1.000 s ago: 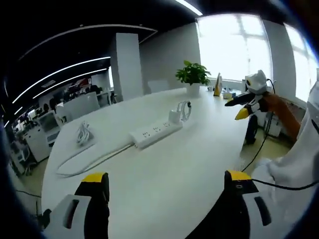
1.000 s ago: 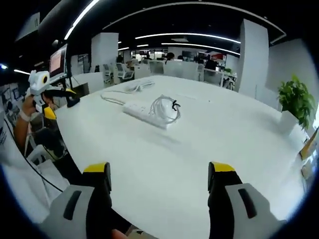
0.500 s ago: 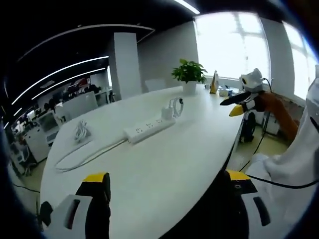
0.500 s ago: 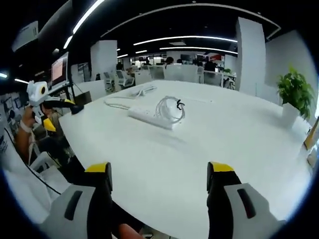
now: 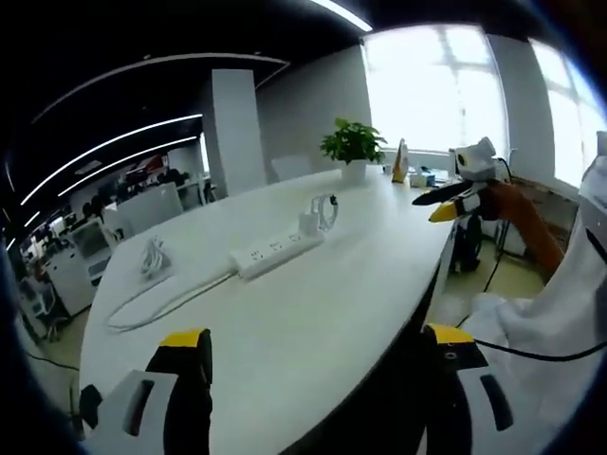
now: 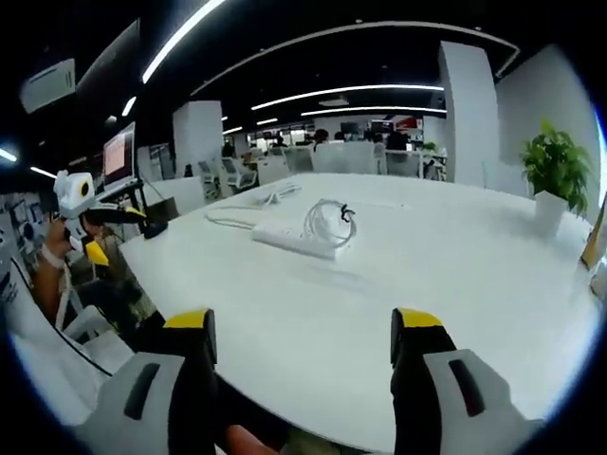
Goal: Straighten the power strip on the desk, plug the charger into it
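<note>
At bottom of the left gripper view, the left gripper (image 5: 313, 365) fingers stand released, empty; likewise the right gripper (image 6: 302, 346) in its own view. Mid-frame, the power strip (image 5: 274, 254) lies angled on the white tabletop (image 5: 313, 303), charger (image 5: 309, 223) with coiled cable touching its far end. No legible writing.

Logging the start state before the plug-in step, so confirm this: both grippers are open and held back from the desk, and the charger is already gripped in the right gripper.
Wrong on the charger. The right gripper is open and holds nothing; in the right gripper view the charger lies on the desk at the end of the power strip. The left gripper is open too, both held back.
</note>
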{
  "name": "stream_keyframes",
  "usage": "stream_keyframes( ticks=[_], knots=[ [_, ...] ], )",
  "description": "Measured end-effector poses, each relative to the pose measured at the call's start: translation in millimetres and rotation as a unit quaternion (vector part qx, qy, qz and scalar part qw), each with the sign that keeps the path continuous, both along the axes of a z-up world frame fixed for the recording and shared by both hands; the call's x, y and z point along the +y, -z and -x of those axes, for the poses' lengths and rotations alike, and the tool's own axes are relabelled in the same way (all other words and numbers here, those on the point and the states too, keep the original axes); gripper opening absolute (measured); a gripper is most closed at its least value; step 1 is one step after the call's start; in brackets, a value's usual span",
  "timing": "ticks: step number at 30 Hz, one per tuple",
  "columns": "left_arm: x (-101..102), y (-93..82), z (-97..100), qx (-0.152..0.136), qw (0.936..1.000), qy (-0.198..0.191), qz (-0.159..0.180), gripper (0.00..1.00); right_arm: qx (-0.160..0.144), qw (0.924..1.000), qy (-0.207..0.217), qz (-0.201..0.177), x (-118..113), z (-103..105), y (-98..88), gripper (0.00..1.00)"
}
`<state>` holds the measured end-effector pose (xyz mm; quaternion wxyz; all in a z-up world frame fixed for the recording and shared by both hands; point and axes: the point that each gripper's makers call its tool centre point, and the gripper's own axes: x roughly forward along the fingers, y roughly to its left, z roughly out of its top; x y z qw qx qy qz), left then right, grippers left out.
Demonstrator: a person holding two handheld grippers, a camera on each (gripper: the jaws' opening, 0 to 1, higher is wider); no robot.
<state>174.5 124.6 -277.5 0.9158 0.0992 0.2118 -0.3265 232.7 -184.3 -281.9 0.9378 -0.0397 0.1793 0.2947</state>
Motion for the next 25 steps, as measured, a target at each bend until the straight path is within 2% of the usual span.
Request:
stream_keyframes(
  ticks=[4,10,25],
  knots=[
    [0,0.5,0.7,0.001,1.0,-0.003,-0.001,0.92,-0.002,1.0,-0.002,-0.005,1,1,-0.7,0.73],
    [-4,2.9,1.1,0.003,1.0,0.0,-0.004,0.92,-0.008,0.9997,-0.014,0.02,5,6,1.4,0.74],
    [-4,1.3,8.7,0.0,0.9999,0.002,-0.013,0.92,-0.013,0.9997,-0.015,0.013,4,12,-0.6,0.74]
  ],
)
